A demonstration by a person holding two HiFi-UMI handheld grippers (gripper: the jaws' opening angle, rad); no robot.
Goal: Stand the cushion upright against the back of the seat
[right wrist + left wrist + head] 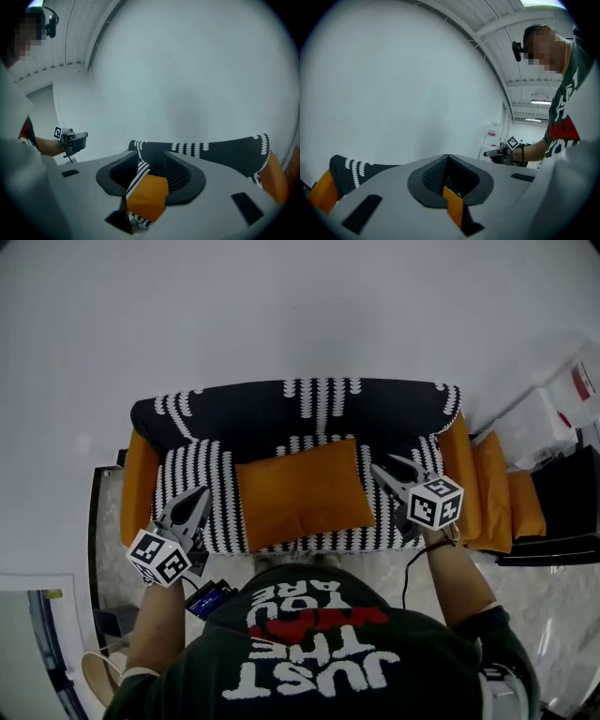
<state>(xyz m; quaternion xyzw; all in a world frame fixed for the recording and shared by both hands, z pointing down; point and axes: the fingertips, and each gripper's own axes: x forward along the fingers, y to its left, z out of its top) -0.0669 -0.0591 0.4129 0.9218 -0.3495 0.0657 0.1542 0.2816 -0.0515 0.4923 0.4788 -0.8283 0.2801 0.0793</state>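
Head view: the orange rectangular fabric cushion [305, 491] lies flat on the seat of the black-and-white patterned sofa [244, 413], below the backrest.

Left gripper [199, 495] view: fingers together, empty.

Right gripper [389, 468] view: fingers slightly apart, holding nothing, with the cushion beyond them.

This looks like the approach. Next, grip the cushion's edges and tilt it up.

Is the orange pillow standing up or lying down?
Lying down. From above, the cushion shows its whole wide face, spread across the seat, with only its far edge at the back.
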